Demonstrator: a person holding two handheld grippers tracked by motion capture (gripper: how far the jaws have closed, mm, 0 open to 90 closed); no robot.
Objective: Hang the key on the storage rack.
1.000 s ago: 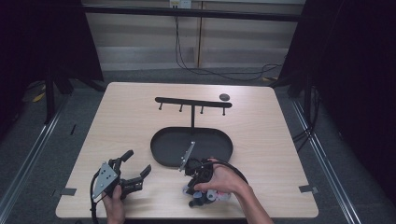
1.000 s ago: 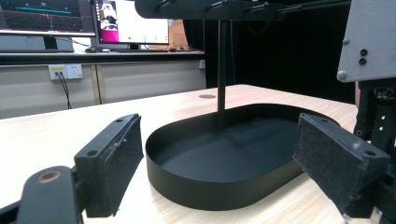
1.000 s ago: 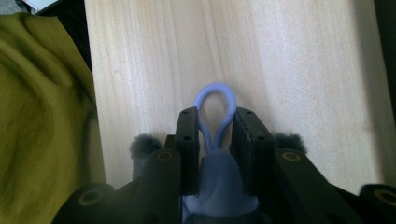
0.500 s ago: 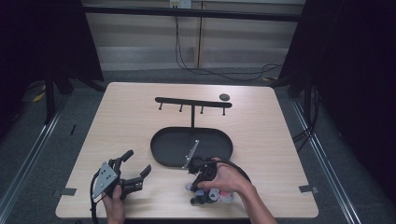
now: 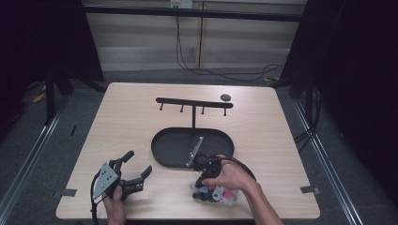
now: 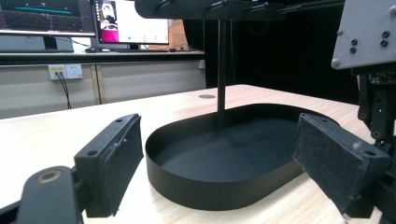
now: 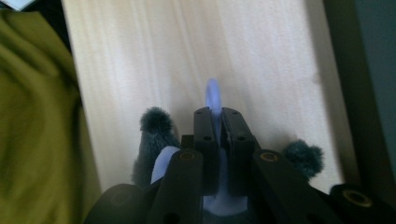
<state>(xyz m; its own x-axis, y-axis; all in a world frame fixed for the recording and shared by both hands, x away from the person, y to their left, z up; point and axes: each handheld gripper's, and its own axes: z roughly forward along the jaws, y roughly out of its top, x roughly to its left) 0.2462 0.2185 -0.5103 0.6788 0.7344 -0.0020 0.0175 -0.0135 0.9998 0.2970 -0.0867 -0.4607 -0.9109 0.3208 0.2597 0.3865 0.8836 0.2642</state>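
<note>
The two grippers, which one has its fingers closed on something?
The right gripper: its fingers pinch a pale blue part of a small plush toy. The left gripper is spread open, holding nothing.

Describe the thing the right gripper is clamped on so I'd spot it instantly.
On the wooden table, just nearer the person than the black oval tray, lies a small plush keychain. The right gripper pinches its pale blue loop; grey pompoms and pink patches distinguish it.

Black oval metal tray (image 5: 162, 145) lies ahead of the left gripper (image 5: 133, 165). The right gripper (image 5: 206, 190) sits just right, over a grey-and-blue plush toy (image 7: 156, 135), behind the tray's near rim.
</note>
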